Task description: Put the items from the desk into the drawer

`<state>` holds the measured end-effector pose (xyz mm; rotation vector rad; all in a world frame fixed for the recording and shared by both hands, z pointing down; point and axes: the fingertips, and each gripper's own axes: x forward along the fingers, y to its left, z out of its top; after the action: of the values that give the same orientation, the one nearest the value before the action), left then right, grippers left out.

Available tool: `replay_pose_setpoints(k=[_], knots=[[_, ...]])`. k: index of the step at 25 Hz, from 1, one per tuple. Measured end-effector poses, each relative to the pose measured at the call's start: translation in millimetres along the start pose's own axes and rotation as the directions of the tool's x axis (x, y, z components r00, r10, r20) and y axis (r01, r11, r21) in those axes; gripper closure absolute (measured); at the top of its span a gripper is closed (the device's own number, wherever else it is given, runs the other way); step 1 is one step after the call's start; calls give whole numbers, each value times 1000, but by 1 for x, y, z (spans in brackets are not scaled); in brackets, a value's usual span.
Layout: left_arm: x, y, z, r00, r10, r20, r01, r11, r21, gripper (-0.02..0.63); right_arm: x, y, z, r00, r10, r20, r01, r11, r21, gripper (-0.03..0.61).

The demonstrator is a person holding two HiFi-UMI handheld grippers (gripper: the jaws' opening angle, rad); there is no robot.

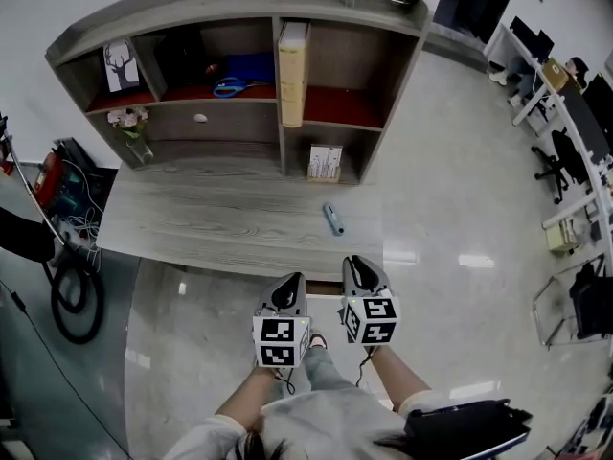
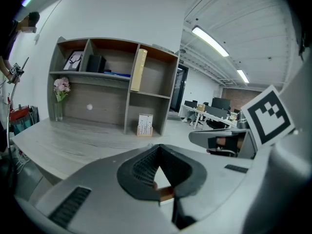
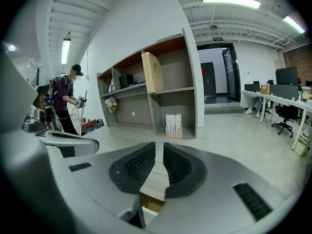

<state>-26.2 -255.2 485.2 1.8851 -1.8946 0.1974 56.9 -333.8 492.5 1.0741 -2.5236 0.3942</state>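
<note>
A small blue-grey tube (image 1: pixel 332 219) lies on the grey wooden desk (image 1: pixel 211 218), right of its middle. The drawer (image 1: pixel 225 121) with a round knob (image 1: pixel 200 118) sits shut in the shelf unit at the back of the desk. Both grippers hover side by side at the desk's near edge, well short of the tube. My left gripper (image 1: pixel 290 281) (image 2: pixel 157 147) has its tips together and holds nothing. My right gripper (image 1: pixel 359 264) (image 3: pixel 159 145) shows a narrow gap between its pads, with nothing in it.
The shelf unit holds an upright tan book (image 1: pixel 292 70), a blue item (image 1: pixel 228 87) and a deer picture (image 1: pixel 121 65). A flower vase (image 1: pixel 132 132) and a small card stand (image 1: pixel 326 162) are on the desk. A person (image 3: pixel 68 101) stands at the left, by red gear (image 1: pixel 53 180).
</note>
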Motion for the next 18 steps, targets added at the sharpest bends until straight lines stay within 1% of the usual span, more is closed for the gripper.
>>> replay_pose_setpoints(k=[7,18], knots=[[20,6,-5,1000,18,-20,-18,1000,-10,615,26,-16,-3,1000,6,-21,-6,1000,8,520],[56,15,-3,999,43,-27,-44,999,-30,615,72,-41,-15,996,28,-80,-27,1000,10,500]])
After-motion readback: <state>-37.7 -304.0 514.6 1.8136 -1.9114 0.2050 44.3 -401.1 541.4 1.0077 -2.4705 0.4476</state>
